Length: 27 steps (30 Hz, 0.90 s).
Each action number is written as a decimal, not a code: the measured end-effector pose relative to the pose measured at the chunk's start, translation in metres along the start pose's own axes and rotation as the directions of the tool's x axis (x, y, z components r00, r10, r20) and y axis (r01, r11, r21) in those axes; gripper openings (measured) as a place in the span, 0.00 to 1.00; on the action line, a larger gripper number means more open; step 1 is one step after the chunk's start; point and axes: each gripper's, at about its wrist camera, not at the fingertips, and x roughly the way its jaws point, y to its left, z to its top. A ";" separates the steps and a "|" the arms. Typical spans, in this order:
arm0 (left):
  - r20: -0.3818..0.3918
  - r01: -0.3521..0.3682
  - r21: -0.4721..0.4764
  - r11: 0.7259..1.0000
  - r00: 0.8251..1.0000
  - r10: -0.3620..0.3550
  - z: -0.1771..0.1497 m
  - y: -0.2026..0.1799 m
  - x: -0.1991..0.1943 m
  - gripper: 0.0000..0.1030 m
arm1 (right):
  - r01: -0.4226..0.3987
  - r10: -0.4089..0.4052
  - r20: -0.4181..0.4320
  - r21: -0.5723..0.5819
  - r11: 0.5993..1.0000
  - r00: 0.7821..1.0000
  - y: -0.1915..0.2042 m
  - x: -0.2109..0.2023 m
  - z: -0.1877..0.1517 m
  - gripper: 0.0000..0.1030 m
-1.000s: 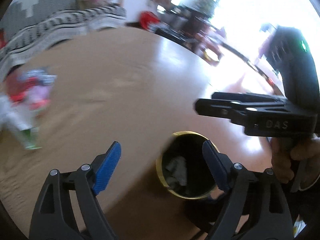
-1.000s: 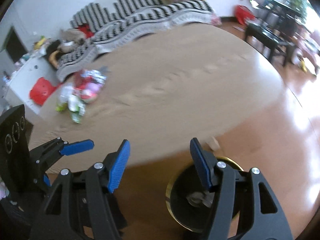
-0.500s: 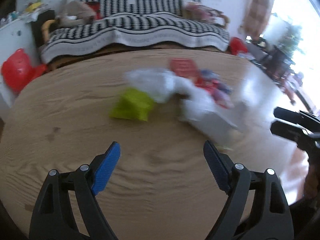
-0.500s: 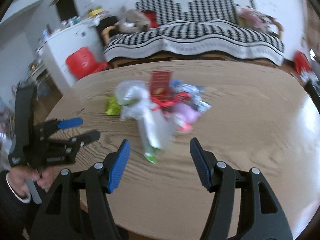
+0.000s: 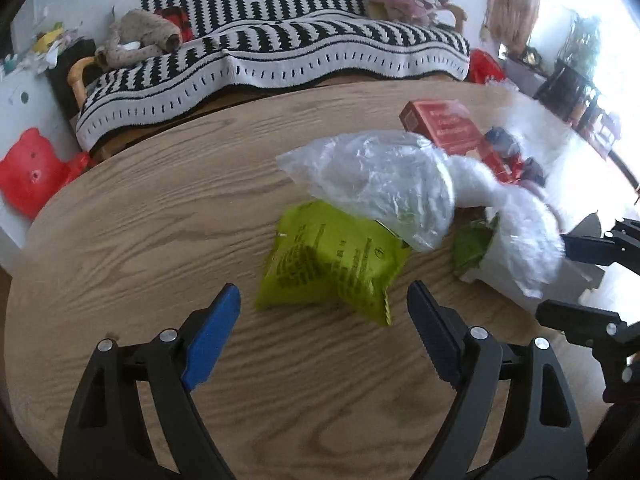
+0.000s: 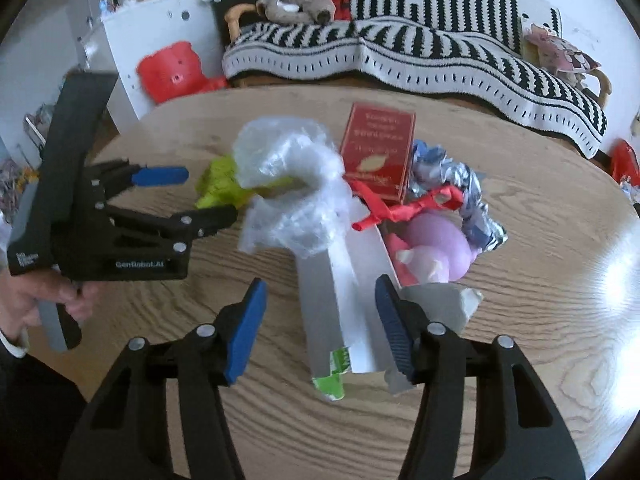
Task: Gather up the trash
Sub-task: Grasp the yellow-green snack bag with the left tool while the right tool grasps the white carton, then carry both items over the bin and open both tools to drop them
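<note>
A heap of trash lies on the round wooden table (image 5: 140,216). My left gripper (image 5: 324,332) is open just short of a lime green snack bag (image 5: 332,260), under a clear plastic bag (image 5: 384,184). My right gripper (image 6: 320,328) is open, its jaws astride a long white carton (image 6: 340,300). The clear bag (image 6: 292,184), a red box (image 6: 378,152), silver wrapper (image 6: 468,192), red ribbon (image 6: 400,210) and pink object (image 6: 436,248) lie beyond. The left gripper (image 6: 176,196) also shows in the right wrist view, the right gripper (image 5: 580,280) in the left wrist view.
A sofa with a black-and-white striped cover (image 5: 280,48) stands behind the table. A red bear-shaped stool (image 5: 28,176) and a white cabinet (image 6: 160,40) stand at the left. The table's near edge lies below both grippers.
Both grippers have swung away from the gold-rimmed bin on the floor to the trash heap and moved in close. Both stay open and empty.
</note>
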 end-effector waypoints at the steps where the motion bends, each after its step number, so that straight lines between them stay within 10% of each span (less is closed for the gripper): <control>1: 0.000 0.001 -0.002 1.000 1.000 -0.001 0.002 0.000 0.004 0.81 | 0.016 -0.016 -0.003 -0.014 1.000 1.000 0.001 0.004 0.000 0.50; 13: -0.007 -0.020 -0.014 1.000 1.000 0.020 0.008 -0.010 0.013 0.53 | 0.083 -0.082 0.017 -0.080 0.993 0.996 0.012 0.010 -0.010 0.29; 27: 0.014 -0.009 -0.013 1.000 1.000 0.009 -0.012 -0.032 -0.066 0.52 | -0.103 0.098 0.093 0.057 0.993 0.991 -0.008 -0.069 -0.029 0.13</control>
